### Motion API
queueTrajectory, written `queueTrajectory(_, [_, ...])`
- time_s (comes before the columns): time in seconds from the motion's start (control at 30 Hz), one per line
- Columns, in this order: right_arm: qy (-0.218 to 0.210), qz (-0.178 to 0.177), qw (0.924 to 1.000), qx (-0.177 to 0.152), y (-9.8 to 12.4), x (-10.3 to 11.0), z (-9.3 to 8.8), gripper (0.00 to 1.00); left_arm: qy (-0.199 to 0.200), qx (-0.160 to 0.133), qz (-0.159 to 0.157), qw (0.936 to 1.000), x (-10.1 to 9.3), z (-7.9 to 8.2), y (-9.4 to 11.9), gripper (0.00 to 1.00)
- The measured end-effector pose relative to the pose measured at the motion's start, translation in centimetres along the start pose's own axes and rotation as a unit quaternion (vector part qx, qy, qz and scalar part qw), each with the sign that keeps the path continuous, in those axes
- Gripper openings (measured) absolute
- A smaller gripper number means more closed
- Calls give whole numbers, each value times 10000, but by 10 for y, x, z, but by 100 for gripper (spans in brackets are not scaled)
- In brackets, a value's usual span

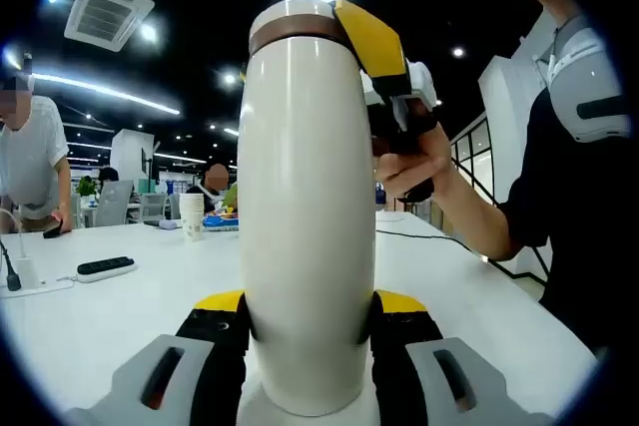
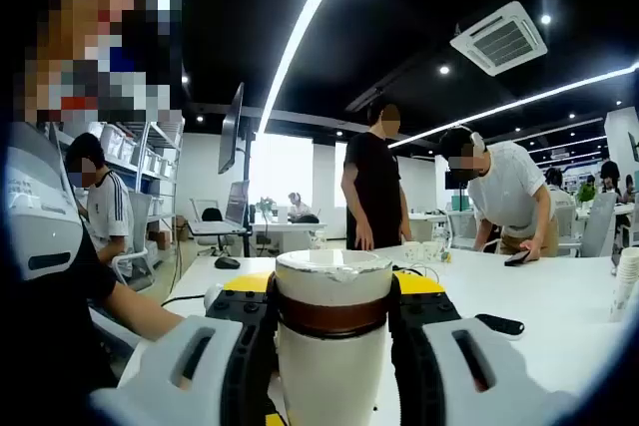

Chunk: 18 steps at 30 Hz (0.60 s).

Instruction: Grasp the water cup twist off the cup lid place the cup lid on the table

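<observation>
right gripper (image 2: 332,321) jaws clamp the brown-banded cup lid (image 2: 332,291) atop the water cup (image 2: 329,371); white table (image 2: 559,296) behind.

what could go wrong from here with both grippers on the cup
1. The left gripper clamps only the low, rounded body of the tall water cup; twisting may spin it in the jaws.
2. The right gripper clamps across the brown band and the cup lid, so it may slip.

My left gripper (image 1: 310,321) clamps low while my right gripper (image 2: 331,306) clamps high, hand (image 1: 409,162) behind it.
</observation>
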State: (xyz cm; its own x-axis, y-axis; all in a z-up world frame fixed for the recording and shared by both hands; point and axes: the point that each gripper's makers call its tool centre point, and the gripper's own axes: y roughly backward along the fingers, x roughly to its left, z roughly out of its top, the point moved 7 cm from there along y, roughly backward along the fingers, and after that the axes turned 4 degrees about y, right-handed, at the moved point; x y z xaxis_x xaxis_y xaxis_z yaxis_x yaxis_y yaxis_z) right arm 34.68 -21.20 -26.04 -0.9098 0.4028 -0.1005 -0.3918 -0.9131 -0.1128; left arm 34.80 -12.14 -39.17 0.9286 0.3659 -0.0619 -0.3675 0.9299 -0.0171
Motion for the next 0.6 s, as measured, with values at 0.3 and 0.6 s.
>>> queueTrajectory(0.3, [30, 20, 10000, 78, -2, 1, -2, 47, 98, -41, 87, 9999, -2, 1, -8, 52])
queueTrajectory(0.6, [341, -325, 9985, 280, 1, 8, -2, 54, 131, -31, 79, 9999, -1, -1, -10, 51])
